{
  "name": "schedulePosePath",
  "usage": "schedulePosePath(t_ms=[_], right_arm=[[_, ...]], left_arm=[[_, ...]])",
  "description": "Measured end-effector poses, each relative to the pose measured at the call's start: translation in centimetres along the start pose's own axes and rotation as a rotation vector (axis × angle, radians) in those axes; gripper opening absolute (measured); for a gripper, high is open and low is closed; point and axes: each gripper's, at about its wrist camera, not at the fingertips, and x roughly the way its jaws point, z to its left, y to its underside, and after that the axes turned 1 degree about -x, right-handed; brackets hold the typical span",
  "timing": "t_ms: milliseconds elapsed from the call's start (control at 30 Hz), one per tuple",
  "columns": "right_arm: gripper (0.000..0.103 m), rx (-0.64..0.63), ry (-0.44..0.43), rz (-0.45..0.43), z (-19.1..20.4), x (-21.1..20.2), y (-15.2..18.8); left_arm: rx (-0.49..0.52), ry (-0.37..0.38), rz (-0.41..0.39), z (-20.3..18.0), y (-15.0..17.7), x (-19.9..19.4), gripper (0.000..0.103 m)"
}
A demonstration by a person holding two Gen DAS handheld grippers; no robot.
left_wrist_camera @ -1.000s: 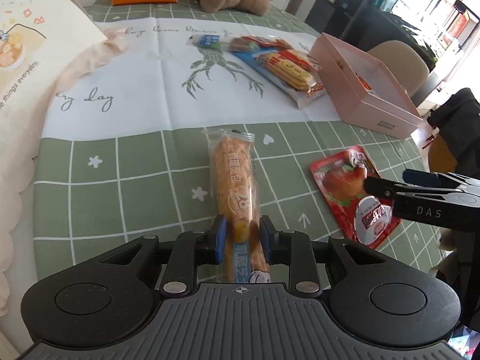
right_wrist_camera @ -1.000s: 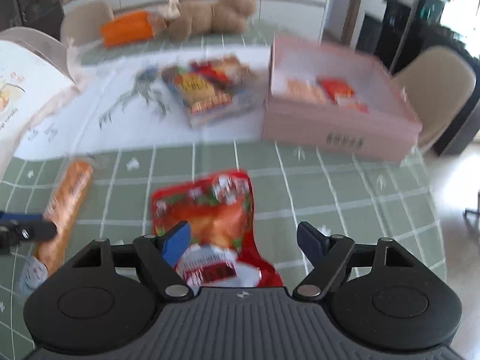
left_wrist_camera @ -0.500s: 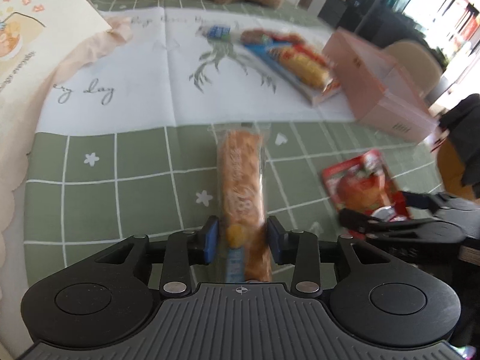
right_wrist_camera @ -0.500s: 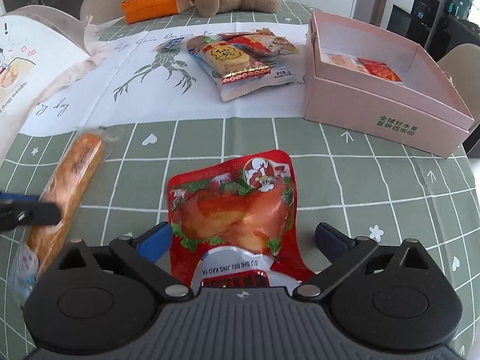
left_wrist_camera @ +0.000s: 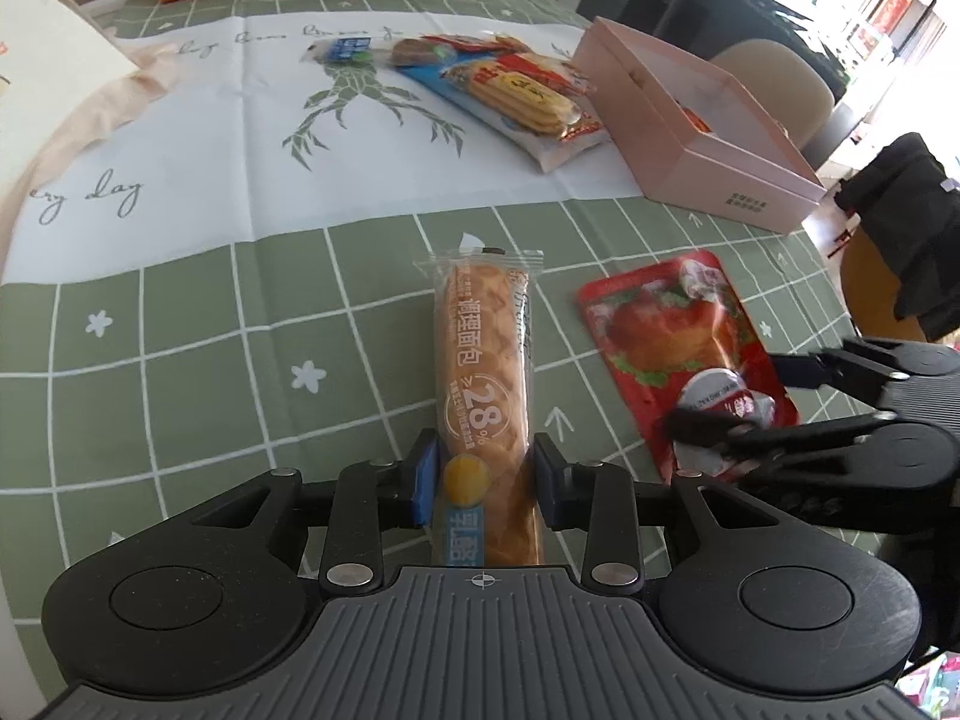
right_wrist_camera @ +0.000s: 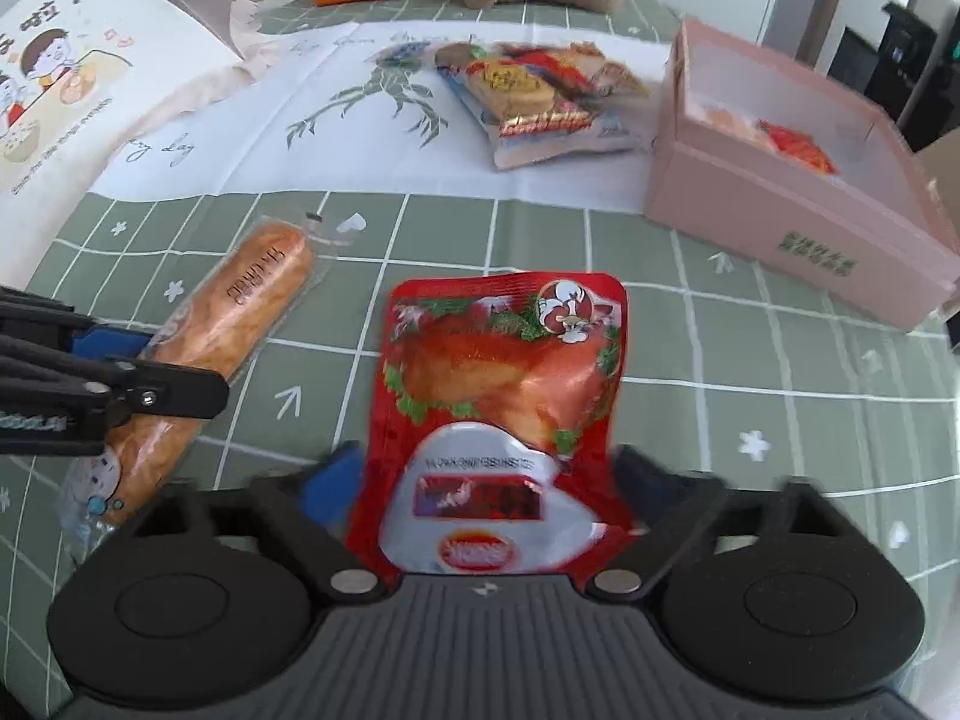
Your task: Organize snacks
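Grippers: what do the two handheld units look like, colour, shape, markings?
Both match. The left gripper and right gripper have a black body with a ribbed grey top plate bearing a small crosshair mark, two round black discs, silver pivot screws, angular black linkage arms and blue pads on the fingers. No cables or sleeves visible.
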Motion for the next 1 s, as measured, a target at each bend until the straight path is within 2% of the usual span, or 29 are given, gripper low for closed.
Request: schedulePosePath(t_ms=[33, 100, 167, 200, 333, 400, 600, 733, 833, 900, 1000], right_arm=[[0.056, 0.02, -0.004, -0.001, -0.5, -0.5, 0.2], [0.05, 0.081, -0.014, 0.005, -1.7, -1.2, 0.6], [0.05, 0.124, -0.028, 0.008, -3.1, -1.6, 1.2], [0.051, 0.135, -0.025, 0.008, -3.6, -1.7, 1.6], [0.072, 0.125, 0.072, -0.062, -4.5, -3.8, 3.1], [0.076, 0.112, 0.083, -0.112, -4.6, -5.2, 3.6], [0.076, 0.088, -0.003, -0.138, -3.7, -5.4, 3.7], [0.083, -0.005, 0.014, -0.122, -2.2, -3.2, 3.0], [0.083, -0.072, 0.07, -0.083, -1.7, -0.8, 2.8], [0.091, -0.062, 0.077, -0.1, -2.1, -0.4, 2.8], [0.092, -0.056, 0.067, -0.098, -2.7, 0.0, 2.7]], left_arm=[[-0.002, -0.001, -0.001, 0.0, 0.0, 0.0, 0.037], [-0.003, -0.004, 0.0, -0.1, 0.0, 0.0, 0.037], [-0.001, -0.009, 0.001, -0.2, 0.1, 0.0, 0.037], [0.0, -0.011, 0.002, -0.3, 0.1, -0.1, 0.037], [-0.005, -0.016, 0.015, -0.5, 0.1, -0.1, 0.037], [-0.006, -0.018, 0.02, -0.8, 0.1, 0.0, 0.037], [0.002, -0.021, 0.03, -1.4, 0.0, 0.3, 0.037], [-0.011, -0.013, 0.033, -1.3, -0.2, 0.3, 0.037], [-0.017, -0.01, 0.034, -1.2, -0.2, 0.3, 0.037], [-0.021, -0.009, 0.031, -1.2, -0.1, 0.2, 0.037], [-0.027, -0.006, 0.029, -1.1, -0.1, 0.2, 0.037]])
